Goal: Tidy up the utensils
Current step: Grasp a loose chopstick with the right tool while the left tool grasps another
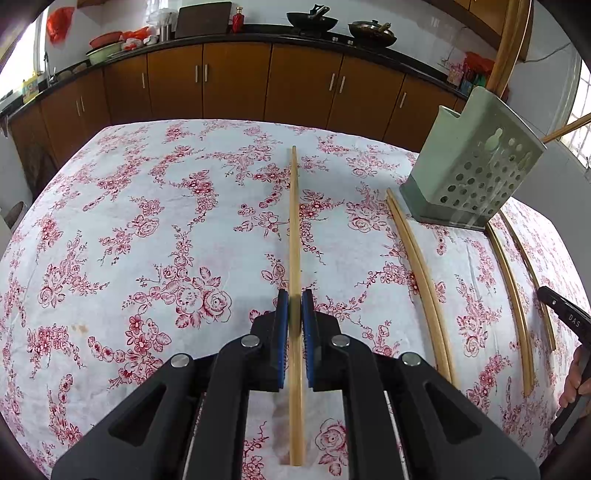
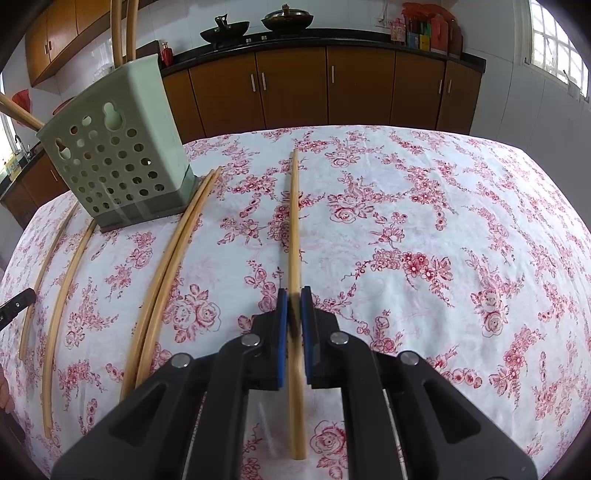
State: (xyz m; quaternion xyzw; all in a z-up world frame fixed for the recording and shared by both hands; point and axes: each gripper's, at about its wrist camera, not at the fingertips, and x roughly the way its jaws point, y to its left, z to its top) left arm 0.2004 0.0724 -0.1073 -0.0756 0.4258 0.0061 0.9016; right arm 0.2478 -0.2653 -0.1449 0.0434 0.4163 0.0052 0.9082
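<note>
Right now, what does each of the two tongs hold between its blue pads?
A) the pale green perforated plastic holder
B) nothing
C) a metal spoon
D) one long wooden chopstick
D: the left tongs and right tongs are each shut on one long wooden chopstick.

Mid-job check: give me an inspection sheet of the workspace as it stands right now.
Surface: table under a white cloth with red flowers, faintly stained near the left side.
Job's things: green perforated holder upright, chopsticks already standing in it; four loose chopsticks lying on the cloth beside it, two of them paired.
Clutter: nothing seen on the table.
Grippers: left gripper shut on a chopstick; right gripper shut on a second chopstick.
Cables: nothing seen.
Surroundings: brown kitchen cabinets behind, two woks on the counter.
</note>
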